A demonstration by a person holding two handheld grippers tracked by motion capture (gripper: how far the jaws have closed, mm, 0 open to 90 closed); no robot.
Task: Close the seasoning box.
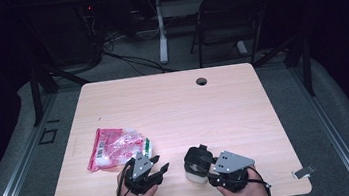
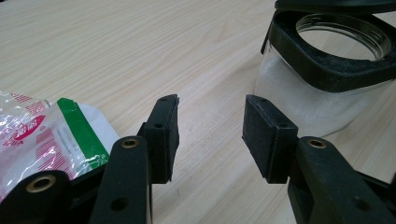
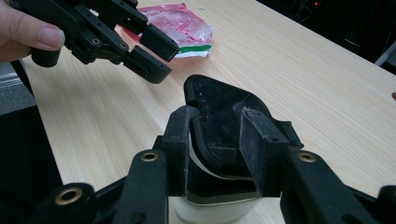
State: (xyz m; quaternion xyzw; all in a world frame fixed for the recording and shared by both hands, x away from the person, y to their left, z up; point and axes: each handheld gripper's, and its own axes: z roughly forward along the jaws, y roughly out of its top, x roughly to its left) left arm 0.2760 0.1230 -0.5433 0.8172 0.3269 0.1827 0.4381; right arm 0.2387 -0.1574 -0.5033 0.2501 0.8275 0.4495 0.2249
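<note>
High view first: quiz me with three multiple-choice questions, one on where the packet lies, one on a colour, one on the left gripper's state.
1. In the high view, where does the packet lie relative to the jar?
A. to its left
B. to its right
C. on top of it

2. What colour is the stripe along the packet's edge?
A. blue
B. green
C. yellow

3. How does the left gripper stand?
A. shut on the packet
B. shut on the jar
C. open, nothing between its jaws

Answers:
1 A: the packet lies left of the jar.
2 B: the stripe is green.
3 C: the left gripper shows bare table between its pads.
</note>
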